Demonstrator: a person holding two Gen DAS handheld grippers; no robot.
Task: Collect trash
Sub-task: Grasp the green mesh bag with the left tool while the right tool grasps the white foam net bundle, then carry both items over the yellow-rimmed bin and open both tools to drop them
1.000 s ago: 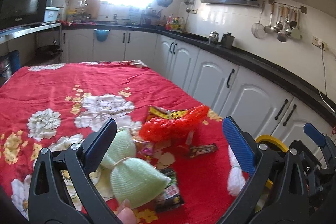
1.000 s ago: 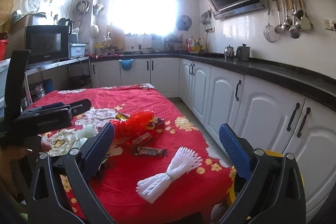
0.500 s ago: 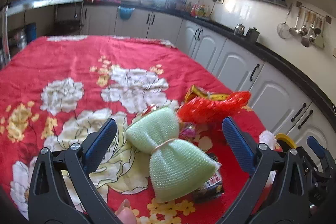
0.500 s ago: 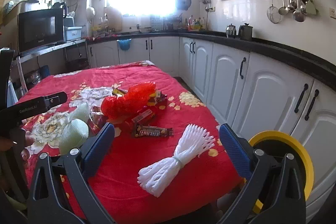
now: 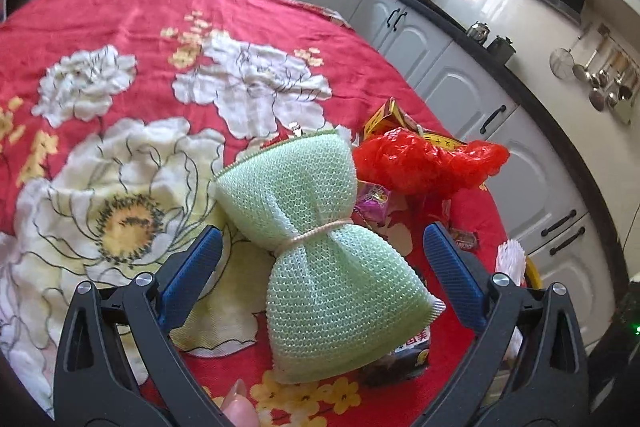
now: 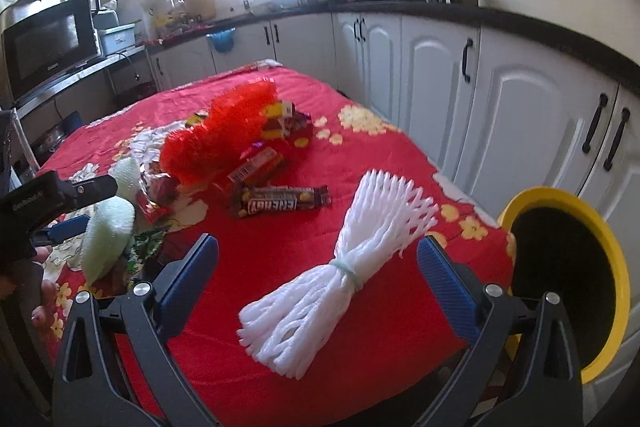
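A pale green foam net (image 5: 316,247), tied in the middle like a bow, lies on the red flowered tablecloth (image 5: 120,27). My left gripper (image 5: 322,263) stands open with its blue pads on either side of the net's waist, not touching. A white foam net (image 6: 344,267) lies near the table's front edge, and my right gripper (image 6: 318,271) is open around it. Behind lie a crumpled red plastic bag (image 6: 220,135), an Energy bar wrapper (image 6: 280,203) and other snack wrappers (image 6: 260,163). The green net (image 6: 106,235) shows at left in the right wrist view.
A yellow-rimmed black bin (image 6: 568,287) stands on the floor just right of the table's corner. White cabinets (image 6: 520,115) under a dark counter run along the right. The left gripper's body (image 6: 48,203) and a hand sit at the left edge.
Both grippers have come down and forward: the left now straddles the green net, the right straddles the white net. The bin is nearer in the right wrist view.
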